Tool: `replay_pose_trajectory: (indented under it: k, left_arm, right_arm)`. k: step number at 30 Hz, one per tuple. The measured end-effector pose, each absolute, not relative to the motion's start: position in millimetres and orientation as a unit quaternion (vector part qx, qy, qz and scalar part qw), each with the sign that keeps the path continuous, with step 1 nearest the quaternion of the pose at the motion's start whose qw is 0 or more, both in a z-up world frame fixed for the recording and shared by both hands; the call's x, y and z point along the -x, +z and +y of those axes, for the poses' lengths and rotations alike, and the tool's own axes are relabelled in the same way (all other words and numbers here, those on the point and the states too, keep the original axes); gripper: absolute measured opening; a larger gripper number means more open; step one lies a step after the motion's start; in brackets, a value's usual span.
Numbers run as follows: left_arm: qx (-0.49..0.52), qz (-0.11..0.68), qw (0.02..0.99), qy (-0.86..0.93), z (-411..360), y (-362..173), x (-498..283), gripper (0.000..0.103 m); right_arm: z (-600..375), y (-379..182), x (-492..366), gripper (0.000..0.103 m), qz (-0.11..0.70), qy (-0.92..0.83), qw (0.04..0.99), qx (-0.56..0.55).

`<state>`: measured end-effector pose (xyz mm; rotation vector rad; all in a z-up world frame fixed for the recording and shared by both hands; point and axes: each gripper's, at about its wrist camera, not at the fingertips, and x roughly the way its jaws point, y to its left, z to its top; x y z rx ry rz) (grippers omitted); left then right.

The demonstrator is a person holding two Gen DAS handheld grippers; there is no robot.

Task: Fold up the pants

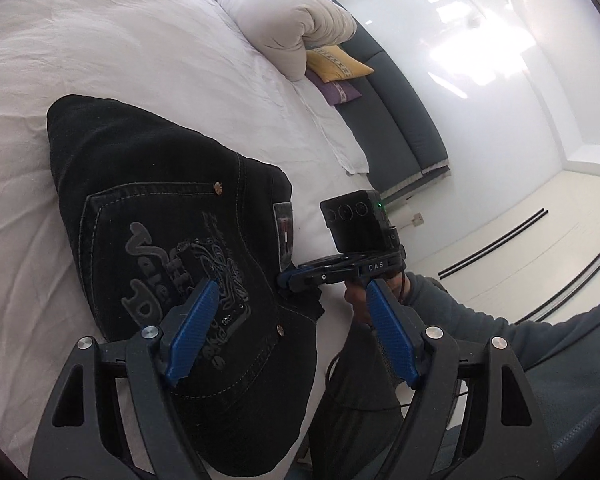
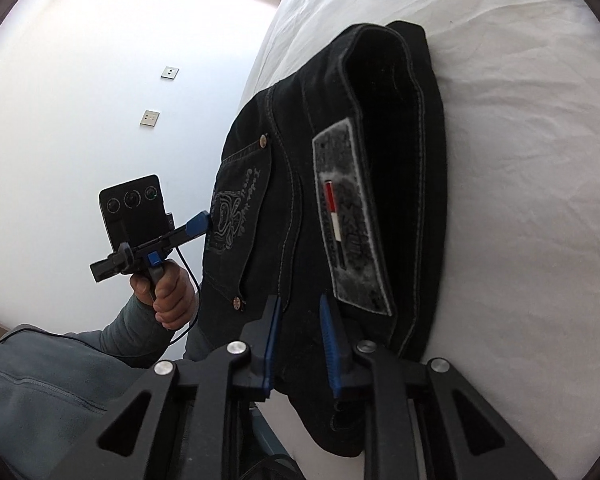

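Note:
Black jeans lie folded on the white bed, back pocket with grey lettering facing up. My left gripper is open above the pocket, its blue fingers wide apart and holding nothing. In the right wrist view the jeans show their waistband and grey label. My right gripper sits at the waistband edge with its blue pads close together and denim between them; it also shows in the left wrist view, tips at the waistband.
A rolled white duvet lies at the head of the bed. Yellow and purple cushions rest on a grey bench beside the bed. The bed edge runs by the jeans; white floor with black strips lies beyond.

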<state>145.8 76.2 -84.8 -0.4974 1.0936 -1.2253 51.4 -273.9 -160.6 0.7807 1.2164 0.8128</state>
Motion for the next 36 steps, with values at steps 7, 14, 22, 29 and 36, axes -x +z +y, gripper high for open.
replay_pose_trajectory:
  k: [7,14,22,29,36]
  left_arm:
    - [0.265,0.440,0.672,-0.534,95,-55,-207,0.074]
    - [0.258,0.459,0.651,-0.547,93,-92,-174,0.068]
    - [0.280,0.467,0.631,-0.552,119,-105,-100,0.068]
    - [0.244,0.515,0.594,-0.568,118,-103,-56,0.068]
    - [0.260,0.446,0.704,-0.487,158,-53,-101,0.095]
  right_arm:
    - [-280,-155,-53,0.006,0.545,0.350,0.679,-0.345]
    - [-287,-151,-55,0.000,0.547,0.342,0.682,-0.345]
    - [-290,-146,-55,0.000,0.545,0.337,0.684,-0.348]
    - [-298,-131,-41,0.010,0.524,0.332,0.704,-0.345]
    - [-338,-94,-47,0.062,0.466,0.246,0.777,-0.345]
